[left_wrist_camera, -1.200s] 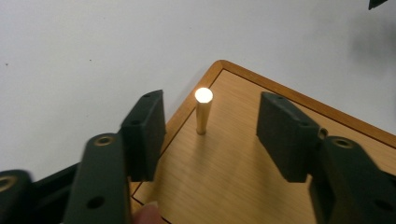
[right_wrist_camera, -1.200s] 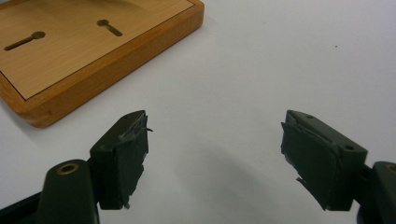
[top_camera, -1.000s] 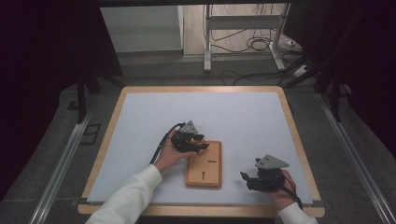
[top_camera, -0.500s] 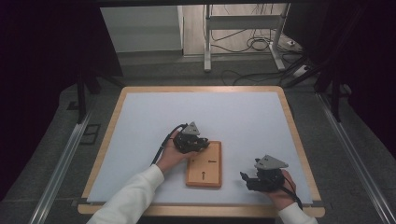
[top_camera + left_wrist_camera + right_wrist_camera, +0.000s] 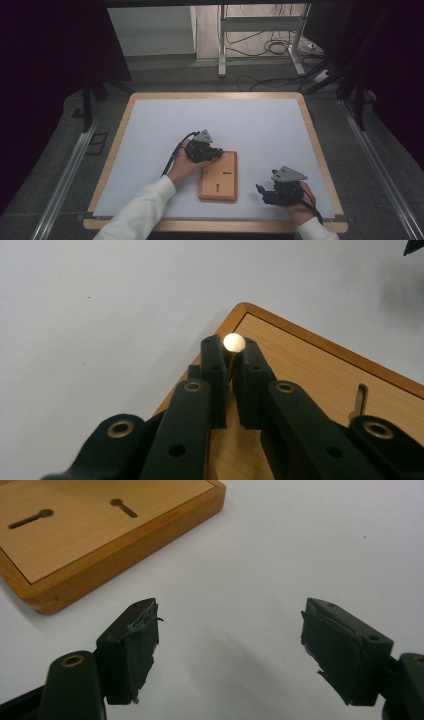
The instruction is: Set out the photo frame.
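A wooden board with two keyhole slots lies flat on the white mat near the table's front. At its far left corner my left gripper is shut on a thin pin with a round brass head; the jaws have just been closing on it. In the left gripper view the pin's shaft runs down between the pads, over the board's corner. To the right of the board, my right gripper rests low over the mat, open, with nothing between its fingers. The board's corner lies ahead of it.
The white mat covers the table inside a wooden rim. A metal stand and loose cables sit on the floor beyond the far edge. Rails run along both sides of the table.
The left gripper's jaws have drawn together at the board's far left corner. Both hands stay where they were.
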